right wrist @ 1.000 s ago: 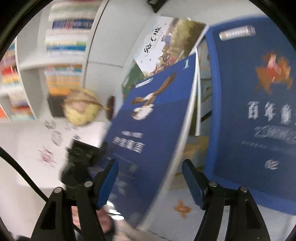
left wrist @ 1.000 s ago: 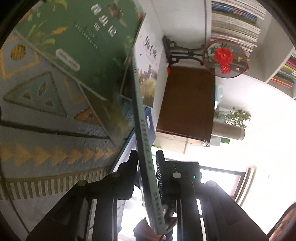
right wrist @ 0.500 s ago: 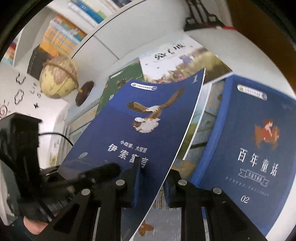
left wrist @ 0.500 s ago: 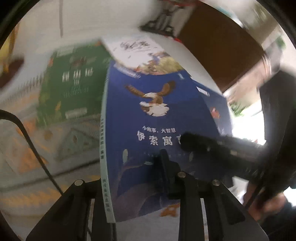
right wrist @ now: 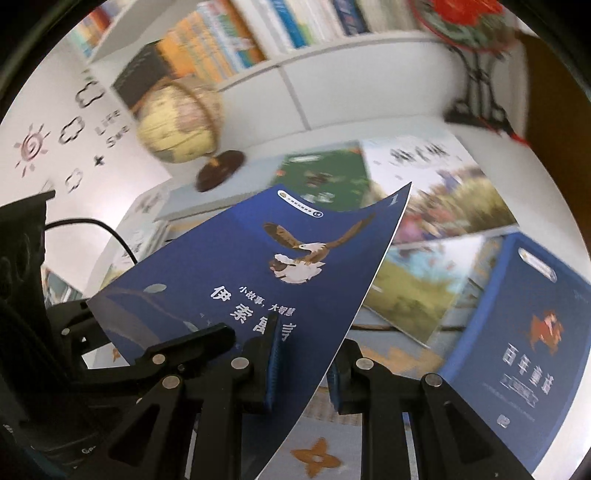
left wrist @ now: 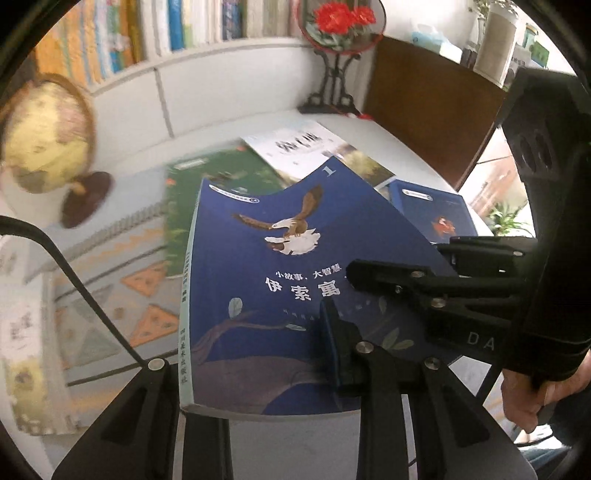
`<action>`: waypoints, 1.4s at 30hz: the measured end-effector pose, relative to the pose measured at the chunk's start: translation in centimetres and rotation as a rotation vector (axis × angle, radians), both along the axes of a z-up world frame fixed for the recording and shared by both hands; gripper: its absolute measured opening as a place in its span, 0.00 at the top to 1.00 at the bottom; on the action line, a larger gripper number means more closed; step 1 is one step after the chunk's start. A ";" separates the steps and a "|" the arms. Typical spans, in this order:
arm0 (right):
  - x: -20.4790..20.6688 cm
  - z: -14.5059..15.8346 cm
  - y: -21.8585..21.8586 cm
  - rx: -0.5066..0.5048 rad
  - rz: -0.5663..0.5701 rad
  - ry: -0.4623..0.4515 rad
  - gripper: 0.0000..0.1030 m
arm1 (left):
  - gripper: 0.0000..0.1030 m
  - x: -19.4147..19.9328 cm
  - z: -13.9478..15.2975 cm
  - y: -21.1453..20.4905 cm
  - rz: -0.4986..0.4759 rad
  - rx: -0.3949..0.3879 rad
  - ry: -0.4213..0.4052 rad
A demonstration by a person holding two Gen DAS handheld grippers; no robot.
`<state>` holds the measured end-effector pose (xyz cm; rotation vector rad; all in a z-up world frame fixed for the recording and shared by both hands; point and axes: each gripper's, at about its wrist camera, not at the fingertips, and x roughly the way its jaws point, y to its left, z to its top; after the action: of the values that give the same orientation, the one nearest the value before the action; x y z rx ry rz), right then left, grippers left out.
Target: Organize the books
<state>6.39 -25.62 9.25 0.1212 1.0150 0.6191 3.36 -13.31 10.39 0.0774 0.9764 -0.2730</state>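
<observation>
A dark blue book with an eagle on its cover [left wrist: 273,280] is held above the table by both grippers. My left gripper [left wrist: 258,354] is shut on its near edge by the spine. My right gripper [right wrist: 301,362] is shut on its right edge; the book [right wrist: 266,266] sags between them. The right gripper also shows in the left wrist view [left wrist: 388,280], lying across the cover. On the table lie a green book [left wrist: 207,184], a white picture book [left wrist: 310,144] and a second blue book [right wrist: 524,343].
A patterned mat [left wrist: 110,295] covers the table. A globe [left wrist: 40,144] stands at the back left, a red flower fan on a black stand [left wrist: 340,22] at the back. A bookshelf [right wrist: 258,33] fills the wall. A brown chair back [left wrist: 432,110] is to the right.
The eagle book has turned from edge-on to cover-up. The right gripper, open a second ago, has shut on its right edge. Both views have swung toward the shelf.
</observation>
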 end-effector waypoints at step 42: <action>-1.0 -0.2 38.8 0.062 0.277 0.046 0.79 | 0.73 -5.4 -2.7 38.4 0.394 -0.186 0.017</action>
<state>5.36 13.17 9.03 0.0496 1.0658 0.9042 -2.05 25.08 7.71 -0.2859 0.9573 -0.0007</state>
